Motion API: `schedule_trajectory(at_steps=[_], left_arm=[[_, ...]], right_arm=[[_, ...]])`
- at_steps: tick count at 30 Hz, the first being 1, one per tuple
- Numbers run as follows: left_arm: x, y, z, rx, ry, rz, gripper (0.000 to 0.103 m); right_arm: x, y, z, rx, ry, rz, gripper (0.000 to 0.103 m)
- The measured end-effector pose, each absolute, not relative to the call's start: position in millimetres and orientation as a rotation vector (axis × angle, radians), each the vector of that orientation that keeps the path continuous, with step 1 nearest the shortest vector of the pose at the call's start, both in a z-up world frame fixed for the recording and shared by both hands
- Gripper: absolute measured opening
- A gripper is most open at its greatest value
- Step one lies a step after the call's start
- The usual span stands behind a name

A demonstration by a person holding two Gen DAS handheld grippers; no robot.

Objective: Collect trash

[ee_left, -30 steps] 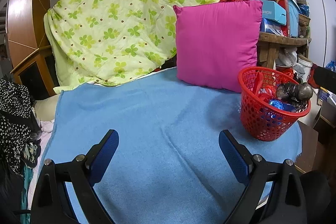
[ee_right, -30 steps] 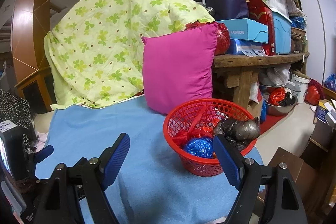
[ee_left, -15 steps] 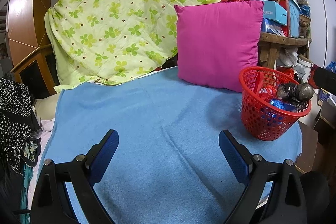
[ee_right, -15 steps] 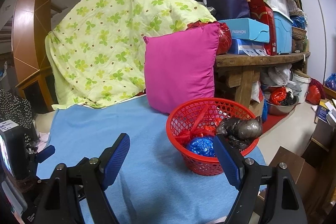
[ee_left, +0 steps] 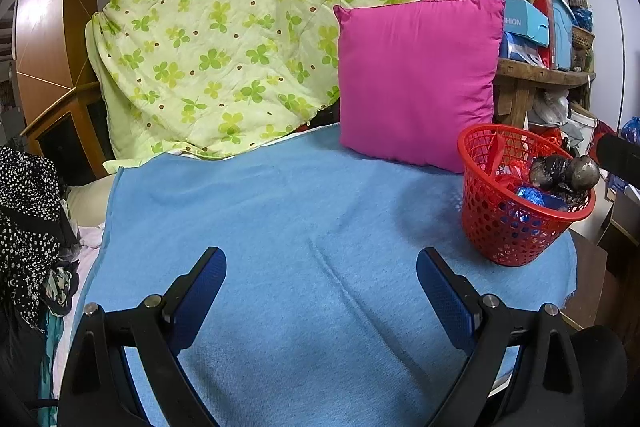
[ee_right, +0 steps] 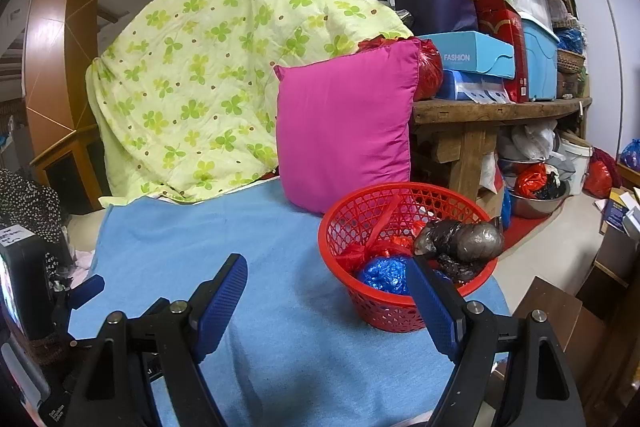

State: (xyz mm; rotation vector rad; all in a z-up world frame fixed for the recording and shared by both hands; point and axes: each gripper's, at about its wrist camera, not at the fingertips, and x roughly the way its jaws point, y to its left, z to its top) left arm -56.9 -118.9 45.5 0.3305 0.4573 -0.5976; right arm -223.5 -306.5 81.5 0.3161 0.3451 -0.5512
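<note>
Cloth: plain light blue
Quilt: pale yellow-green, printed with green clover leaves and small brown dots
Cushion: solid magenta pink
Basket: bright red plastic mesh
Crumpled bag: black with a grey sheen, on the basket rim
Bag in basket: shiny blue
Second bag in basket: red
Left tongs: black frame, dark blue textured pads
Right tongs: black frame, dark blue textured pads
Box on shelf: light blue, white lettering
Garment: black with white specks

Both wrist views low, angled down, sharing red basket
</note>
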Motion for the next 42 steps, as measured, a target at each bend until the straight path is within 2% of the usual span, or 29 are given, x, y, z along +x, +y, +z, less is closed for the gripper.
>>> schedule_trajectory(at_steps=[42], left_arm=[[-55.2,-118.8,39.6,0.35,0.472,-0.61,0.096]], right_arm=[[-221.4,-315.4,70.6,0.333,0.359,-0.554,0.084]])
